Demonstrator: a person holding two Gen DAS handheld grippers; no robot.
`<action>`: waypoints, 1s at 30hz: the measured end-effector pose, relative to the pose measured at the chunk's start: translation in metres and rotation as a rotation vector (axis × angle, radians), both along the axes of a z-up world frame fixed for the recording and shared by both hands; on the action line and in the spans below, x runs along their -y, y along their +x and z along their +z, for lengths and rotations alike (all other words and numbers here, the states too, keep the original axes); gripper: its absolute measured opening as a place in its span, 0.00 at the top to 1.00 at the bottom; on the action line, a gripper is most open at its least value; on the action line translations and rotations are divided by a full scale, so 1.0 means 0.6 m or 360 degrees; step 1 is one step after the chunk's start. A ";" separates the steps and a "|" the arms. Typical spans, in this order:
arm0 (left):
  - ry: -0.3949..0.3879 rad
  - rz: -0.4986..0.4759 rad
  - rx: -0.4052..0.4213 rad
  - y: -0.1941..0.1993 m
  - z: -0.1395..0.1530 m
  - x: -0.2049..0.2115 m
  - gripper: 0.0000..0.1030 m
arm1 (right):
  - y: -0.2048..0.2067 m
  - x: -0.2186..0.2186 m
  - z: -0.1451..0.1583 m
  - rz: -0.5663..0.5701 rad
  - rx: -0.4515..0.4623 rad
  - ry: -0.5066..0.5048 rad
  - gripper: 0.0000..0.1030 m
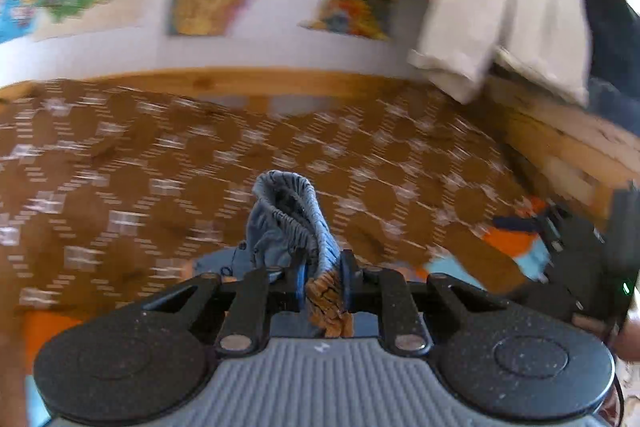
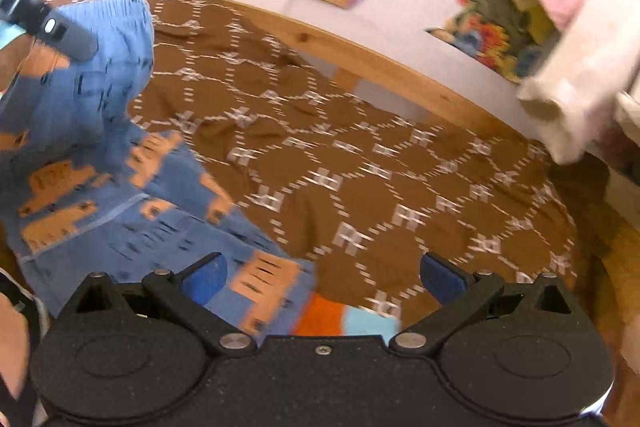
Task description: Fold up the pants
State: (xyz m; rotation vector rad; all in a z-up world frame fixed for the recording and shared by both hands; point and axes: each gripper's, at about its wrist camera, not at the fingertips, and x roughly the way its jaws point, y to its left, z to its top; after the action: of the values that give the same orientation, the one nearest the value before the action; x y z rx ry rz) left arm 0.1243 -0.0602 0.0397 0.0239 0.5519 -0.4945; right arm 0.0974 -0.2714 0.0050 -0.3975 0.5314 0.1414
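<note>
The left gripper (image 1: pixel 323 281) is clamped on the bunched waistband of the blue pants (image 1: pixel 290 215), lifted above the brown patterned bedspread (image 1: pixel 120 167). The right gripper (image 2: pixel 322 277) stands wide with nothing between its pads (the pants (image 2: pixel 120 155) hang at its near left). No containers show.
</note>
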 end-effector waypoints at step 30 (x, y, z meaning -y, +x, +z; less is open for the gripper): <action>0.0296 -0.0356 -0.0210 -0.038 -0.141 0.072 0.67 | 0.075 0.038 -0.028 0.0140 -0.0556 0.0935 0.38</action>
State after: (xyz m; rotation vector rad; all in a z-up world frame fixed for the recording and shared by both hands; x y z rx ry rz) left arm 0.1018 -0.1035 -0.0448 0.2341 0.7278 -0.6642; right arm 0.1422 -0.2941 -0.0118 0.1839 0.7840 0.4440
